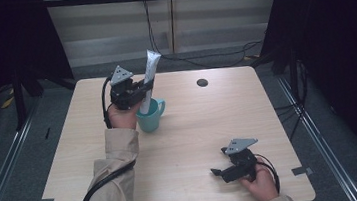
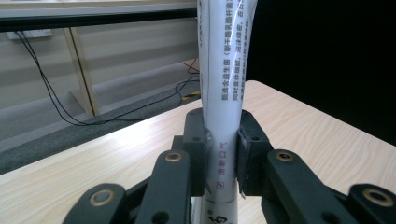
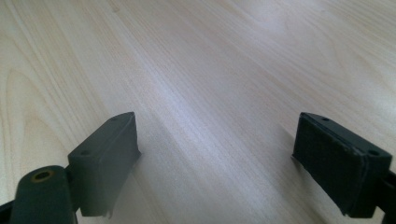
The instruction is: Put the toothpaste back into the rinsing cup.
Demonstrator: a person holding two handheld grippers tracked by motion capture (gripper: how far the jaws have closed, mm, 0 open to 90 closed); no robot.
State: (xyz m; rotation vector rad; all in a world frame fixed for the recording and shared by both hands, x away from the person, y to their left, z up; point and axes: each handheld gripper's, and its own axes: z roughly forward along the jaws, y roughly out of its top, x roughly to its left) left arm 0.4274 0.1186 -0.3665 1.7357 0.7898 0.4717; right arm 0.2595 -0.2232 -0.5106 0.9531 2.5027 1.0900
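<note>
While clamped on white tube (image 2: 224, 93) over teal mug (image 1: 150, 116): left hand-held gripper (image 1: 141, 90) | right hand-held gripper (image 1: 219, 171): jaws wide, nothing between.

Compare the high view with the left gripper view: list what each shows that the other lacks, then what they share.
High view alone: the teal mug with the tube's lower end in or just above it, and the right gripper, jaws open, low over the table. Left gripper view alone: the tube's printed text and the pads pressing its sides. Shared: the white tube, the left gripper shut on it, the wooden table.
</note>
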